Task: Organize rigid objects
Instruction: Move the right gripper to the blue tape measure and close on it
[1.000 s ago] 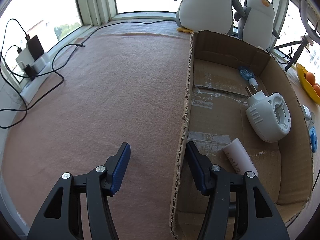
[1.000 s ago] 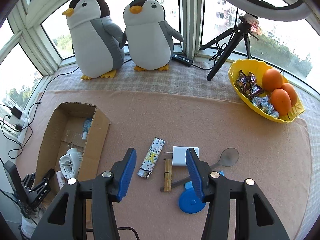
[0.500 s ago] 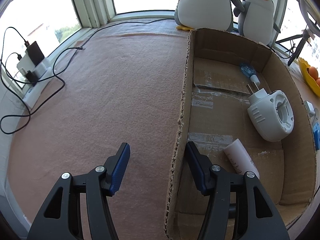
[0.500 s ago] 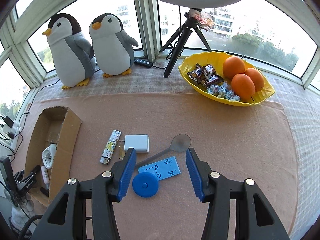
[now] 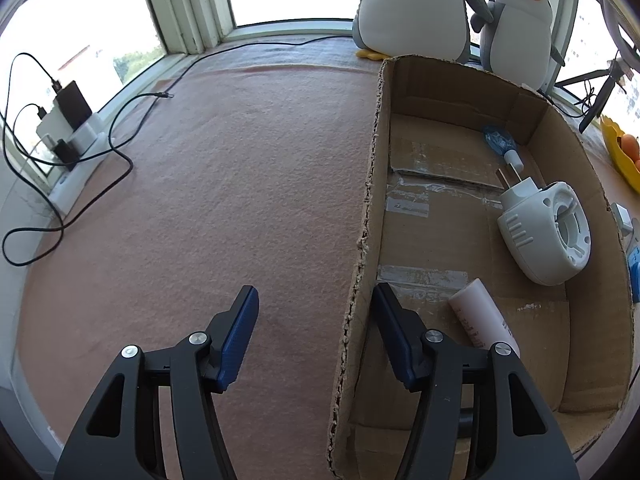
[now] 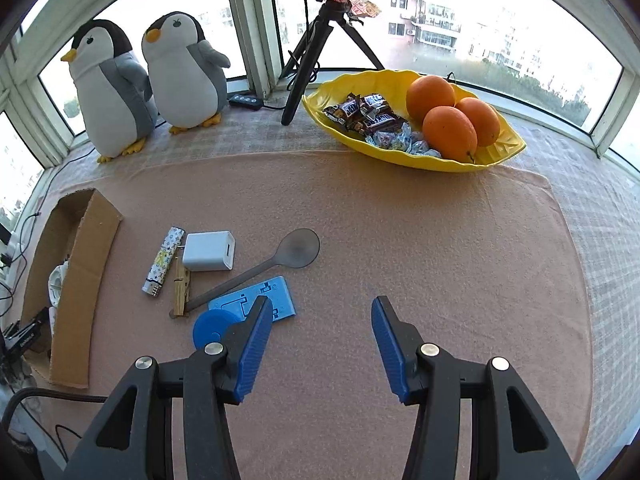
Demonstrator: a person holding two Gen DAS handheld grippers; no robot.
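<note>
One spoon (image 6: 256, 268), bowl pointing upper-right.

Sunlit bay windows (image 6: 460, 20) surround a pink-clothed table (image 6: 400, 220).

Two plush penguins (image 6: 148, 84), tripod (image 6: 316, 52), fruit bowl (image 6: 500, 152).

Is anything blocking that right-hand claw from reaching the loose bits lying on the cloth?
Nothing visible does. The right gripper hangs open over bare cloth, and the blue card and blue disc lie uncovered beside its left finger. The spoon, white charger, clothespin and lighter lie just beyond.
</note>
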